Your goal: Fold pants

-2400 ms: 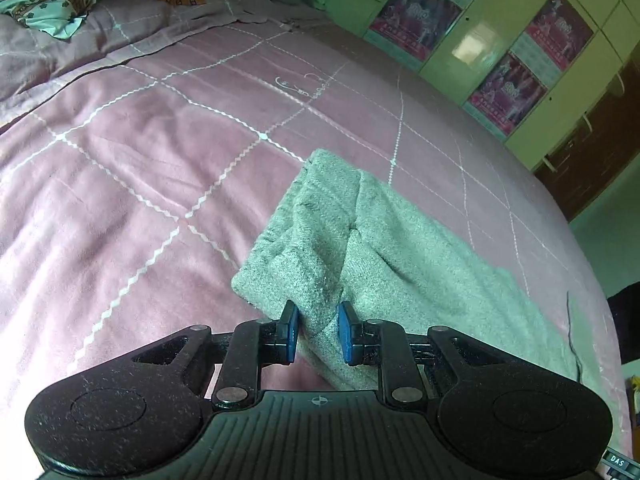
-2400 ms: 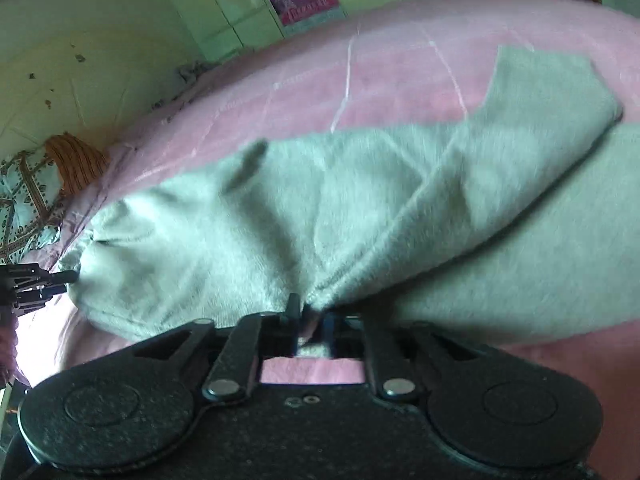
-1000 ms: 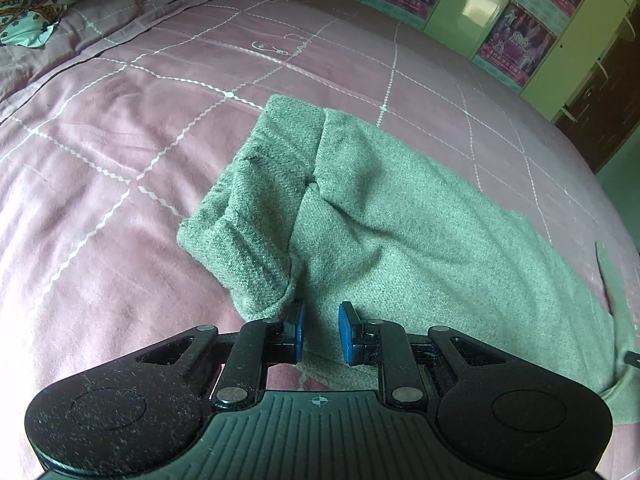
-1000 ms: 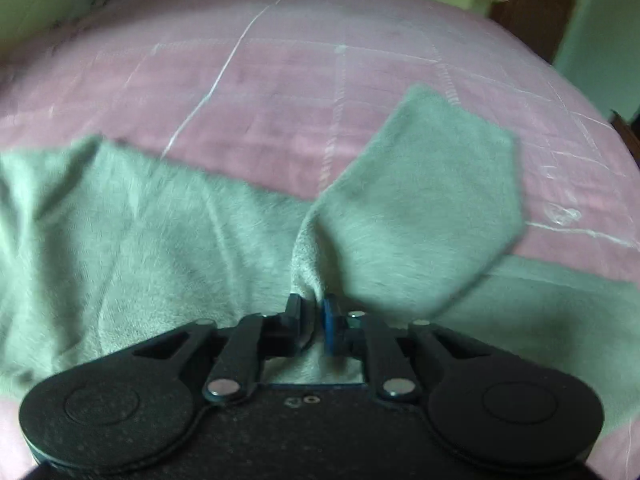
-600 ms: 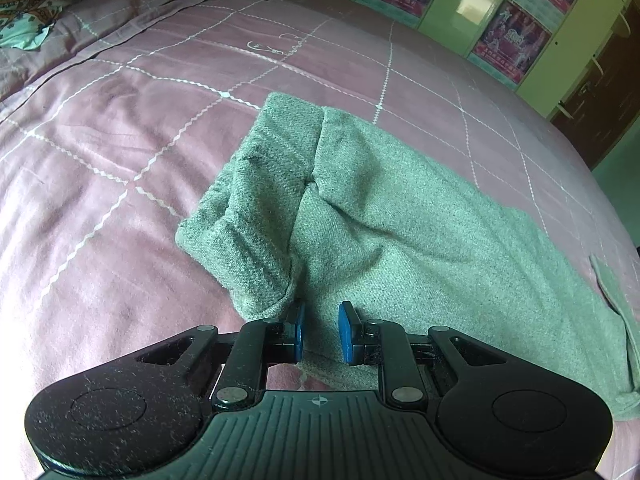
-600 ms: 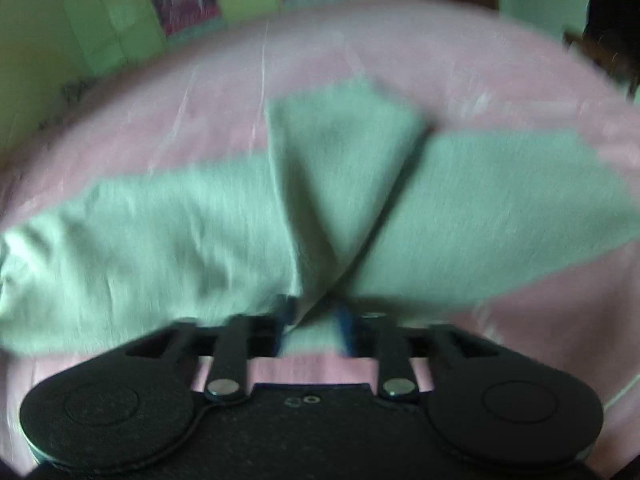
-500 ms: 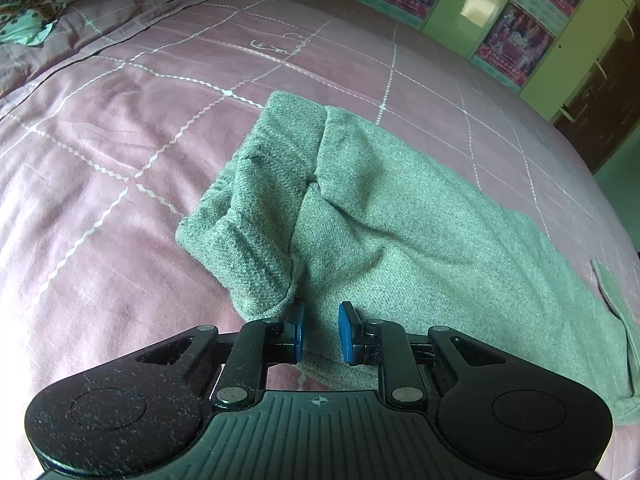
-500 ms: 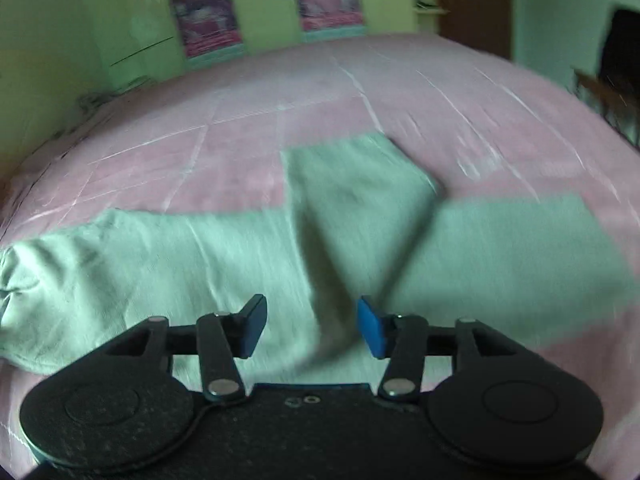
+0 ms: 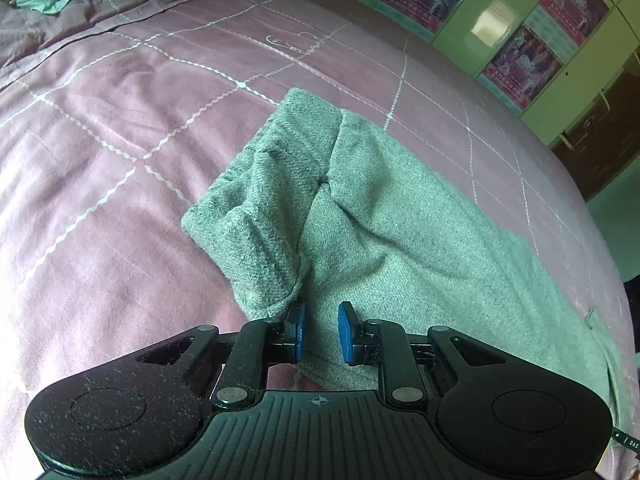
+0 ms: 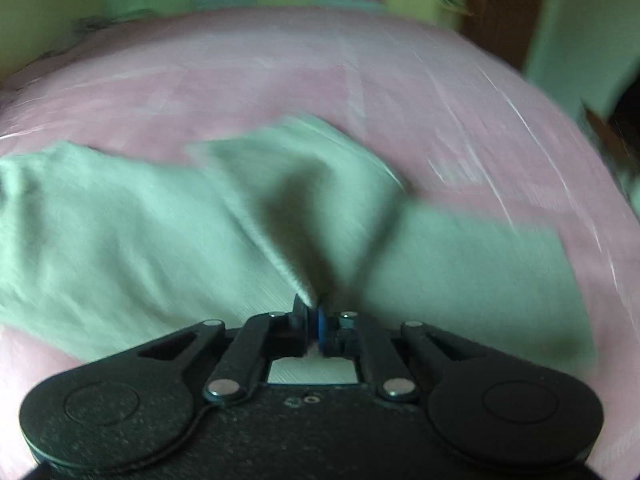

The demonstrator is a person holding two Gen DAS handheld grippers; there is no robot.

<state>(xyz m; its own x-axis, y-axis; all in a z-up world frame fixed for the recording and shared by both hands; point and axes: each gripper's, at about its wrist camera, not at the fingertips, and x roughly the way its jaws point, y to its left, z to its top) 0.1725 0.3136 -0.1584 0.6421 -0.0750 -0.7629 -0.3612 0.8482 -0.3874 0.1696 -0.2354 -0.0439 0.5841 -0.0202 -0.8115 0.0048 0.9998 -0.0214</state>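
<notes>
Pinching a fold of the pants [image 10: 168, 232], the right gripper [image 10: 313, 322] was clamped shut; left gripper [image 9: 319, 330] sat slightly open w/ cloth between pads, ungripped. Pants lay mid-bed [image 9: 100, 128]. Best: pull the fold across smoothly, edges aligned, left end kept anchored.

1. We see the pants [image 9: 400, 240], grey-green knit, lying spread on the bed.
2. In the left wrist view their thick ribbed waistband [image 9: 264, 216] sits bunched at 11 o'clock, with the fabric running off toward 4 o'clock.
3. In the blurred right wrist view one leg [image 10: 304, 184] is folded up, pointing toward 12 o'clock.
</notes>
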